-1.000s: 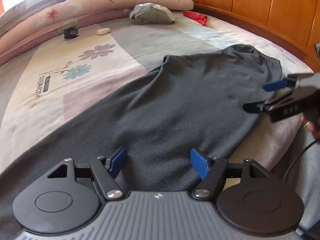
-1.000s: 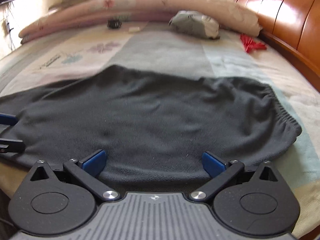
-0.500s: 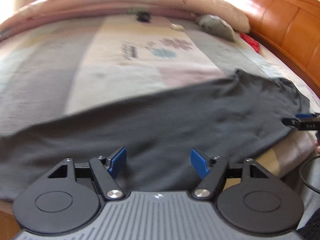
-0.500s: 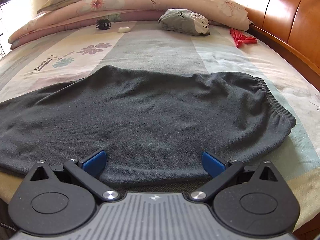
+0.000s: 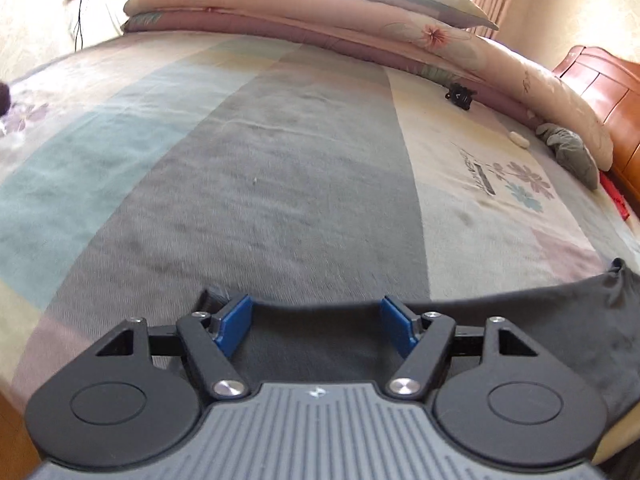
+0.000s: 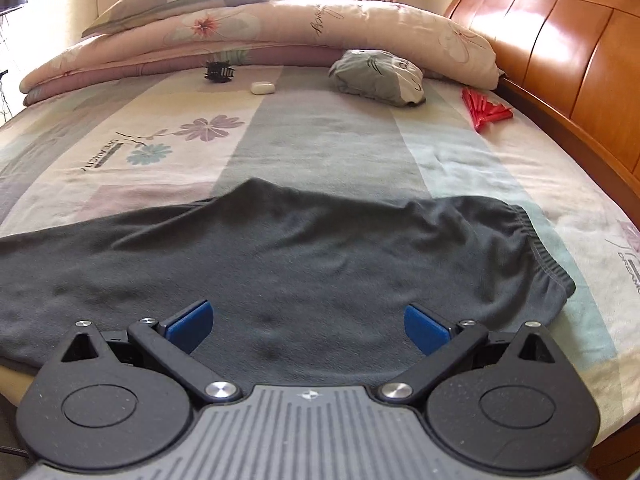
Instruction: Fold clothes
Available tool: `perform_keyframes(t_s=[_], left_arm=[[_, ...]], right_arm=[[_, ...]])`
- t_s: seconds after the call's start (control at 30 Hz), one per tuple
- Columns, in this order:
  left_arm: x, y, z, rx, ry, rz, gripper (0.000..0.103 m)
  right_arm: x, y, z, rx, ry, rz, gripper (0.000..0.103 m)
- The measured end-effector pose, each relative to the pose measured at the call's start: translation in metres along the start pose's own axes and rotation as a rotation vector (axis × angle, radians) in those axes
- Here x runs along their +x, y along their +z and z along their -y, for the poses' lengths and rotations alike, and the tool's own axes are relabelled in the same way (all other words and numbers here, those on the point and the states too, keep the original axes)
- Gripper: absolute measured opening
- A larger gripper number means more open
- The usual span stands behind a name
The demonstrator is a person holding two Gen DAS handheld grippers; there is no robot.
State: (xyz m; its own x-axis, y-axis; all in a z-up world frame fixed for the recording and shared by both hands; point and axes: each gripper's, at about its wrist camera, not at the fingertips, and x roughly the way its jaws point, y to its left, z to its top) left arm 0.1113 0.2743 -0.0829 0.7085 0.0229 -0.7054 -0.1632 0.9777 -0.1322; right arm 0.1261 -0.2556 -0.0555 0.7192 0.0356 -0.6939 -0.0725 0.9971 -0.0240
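Dark grey trousers (image 6: 304, 264) lie flat across the near part of the bed, the elastic waistband (image 6: 548, 256) at the right and the legs running off to the left. My right gripper (image 6: 308, 326) hovers open over the seat of the trousers near the bed's front edge. In the left wrist view the leg end of the trousers (image 5: 540, 332) lies under and between the blue pads of my left gripper (image 5: 316, 322), which is open. The leg's hem corner (image 5: 210, 298) shows just left of the left pad.
The patchwork bedspread (image 6: 320, 136) stretches ahead. At the back lie folded quilts and a pillow (image 6: 256, 36), a bundled grey garment (image 6: 376, 74), red hangers (image 6: 486, 110), a small white case (image 6: 263, 87) and a black clip (image 6: 219, 71). A wooden headboard (image 6: 568, 52) bounds the right side.
My left gripper has swung left along the trousers, from the middle to the leg end near the hem. The right gripper stayed over the seat, drawing slightly closer to the fabric.
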Motion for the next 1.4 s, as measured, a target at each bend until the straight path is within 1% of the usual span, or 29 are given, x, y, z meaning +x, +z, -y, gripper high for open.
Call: perform_keyframes(t_s=[0.13, 0.2, 0.27, 0.33, 0.4, 0.47, 0.53, 0.63, 0.77, 0.8, 0.9, 0.97, 1.03, 1.07, 1.1, 1.13, 1.2, 1.3, 1.4], left_arm=[[0.007, 0.005, -0.008, 0.003, -0.001, 0.018, 0.071], [0.011, 0.008, -0.012, 0.004, -0.002, 0.027, 0.071], [-0.006, 0.006, -0.007, 0.052, 0.001, 0.058, 0.071], [-0.026, -0.001, 0.0, 0.121, -0.029, 0.081, 0.071], [-0.041, -0.012, 0.007, 0.192, -0.06, 0.078, 0.071], [-0.05, -0.027, 0.013, 0.25, -0.108, 0.066, 0.072], [-0.052, -0.042, 0.015, 0.246, -0.165, 0.026, 0.072], [-0.043, -0.059, 0.007, 0.188, -0.175, -0.032, 0.073], [-0.046, -0.055, -0.014, 0.106, -0.073, -0.015, 0.073], [-0.048, -0.052, -0.02, 0.08, -0.039, -0.012, 0.072], [-0.055, -0.045, -0.032, 0.027, -0.078, 0.014, 0.072], [-0.056, -0.045, -0.03, 0.023, -0.14, 0.022, 0.073], [-0.049, -0.049, -0.025, 0.027, -0.164, -0.007, 0.076], [-0.043, -0.051, -0.024, 0.027, -0.142, -0.036, 0.076], [-0.043, -0.053, -0.024, 0.028, -0.128, -0.031, 0.075], [-0.043, -0.055, -0.024, 0.029, -0.116, -0.022, 0.076], [-0.05, -0.051, -0.03, -0.03, -0.091, -0.018, 0.076], [-0.067, -0.048, -0.046, -0.115, -0.077, 0.023, 0.075], [-0.077, -0.05, -0.072, -0.309, -0.087, 0.036, 0.076]], right_arm=[[-0.004, 0.003, -0.014, -0.03, 0.025, 0.007, 0.103], [-0.007, 0.004, -0.02, -0.045, 0.054, 0.013, 0.103], [-0.007, 0.004, -0.027, -0.06, 0.084, 0.013, 0.103], [-0.004, 0.003, -0.035, -0.076, 0.114, 0.007, 0.103], [0.0, 0.001, -0.044, -0.09, 0.136, -0.003, 0.103], [0.006, -0.001, -0.052, -0.099, 0.152, -0.017, 0.103], [0.009, -0.002, -0.059, -0.105, 0.167, -0.028, 0.103], [0.012, -0.003, -0.065, -0.114, 0.185, -0.038, 0.103], [0.012, -0.001, -0.066, -0.109, 0.187, -0.041, 0.103], [0.012, -0.001, -0.066, -0.104, 0.188, -0.042, 0.103], [0.013, -0.001, -0.065, -0.086, 0.196, -0.049, 0.103], [0.014, -0.001, -0.066, -0.083, 0.202, -0.052, 0.103], [0.014, -0.001, -0.068, -0.087, 0.206, -0.053, 0.103], [0.014, -0.001, -0.069, -0.09, 0.206, -0.052, 0.103], [0.013, -0.001, -0.069, -0.092, 0.207, -0.051, 0.103], [0.013, 0.0, -0.07, -0.094, 0.207, -0.05, 0.103], [0.012, 0.001, -0.069, -0.09, 0.21, -0.044, 0.103], [0.012, 0.002, -0.067, -0.07, 0.224, -0.043, 0.103], [0.014, 0.003, -0.068, -0.052, 0.239, -0.049, 0.103]])
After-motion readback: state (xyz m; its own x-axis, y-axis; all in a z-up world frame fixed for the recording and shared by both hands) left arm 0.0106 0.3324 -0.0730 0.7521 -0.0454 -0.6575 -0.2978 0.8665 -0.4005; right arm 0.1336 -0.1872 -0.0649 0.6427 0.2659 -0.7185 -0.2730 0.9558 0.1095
